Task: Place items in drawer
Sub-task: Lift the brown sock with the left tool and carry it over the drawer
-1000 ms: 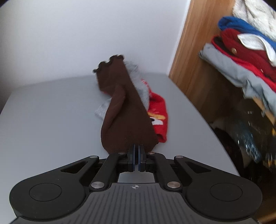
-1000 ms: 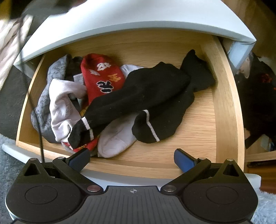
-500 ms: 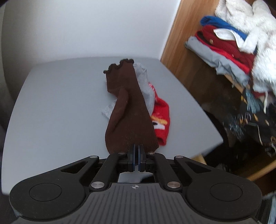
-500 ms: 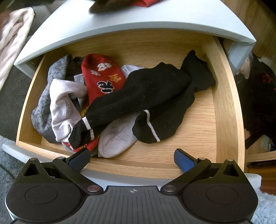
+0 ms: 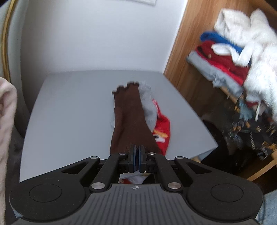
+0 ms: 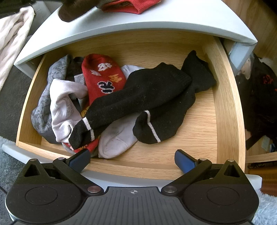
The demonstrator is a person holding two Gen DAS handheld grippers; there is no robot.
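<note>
My left gripper (image 5: 137,152) is shut on the toe end of a brown sock (image 5: 128,117) that lies stretched along the grey tabletop (image 5: 72,107). A grey sock (image 5: 148,107) and a red sock (image 5: 162,128) lie against its right side, near the front edge. Below the top, the wooden drawer (image 6: 223,103) stands pulled out. It holds two black socks (image 6: 147,97), a red printed sock (image 6: 102,77), a white sock (image 6: 117,138) and grey cloth (image 6: 43,107). My right gripper (image 6: 132,155) hangs open over the drawer's front rim, with nothing between its fingers.
A wooden shelf with folded clothes (image 5: 225,57) stands right of the cabinet. Dark garments (image 6: 259,103) lie beside the drawer's right wall. A pale towel (image 6: 10,38) hangs at the left. The brown toe (image 6: 72,12) and red sock (image 6: 131,7) overhang the tabletop's front edge.
My left gripper has drawn back and up, dragging the brown sock with the grey and red ones toward the tabletop's front edge. They now show above the drawer. The right gripper stayed still.
</note>
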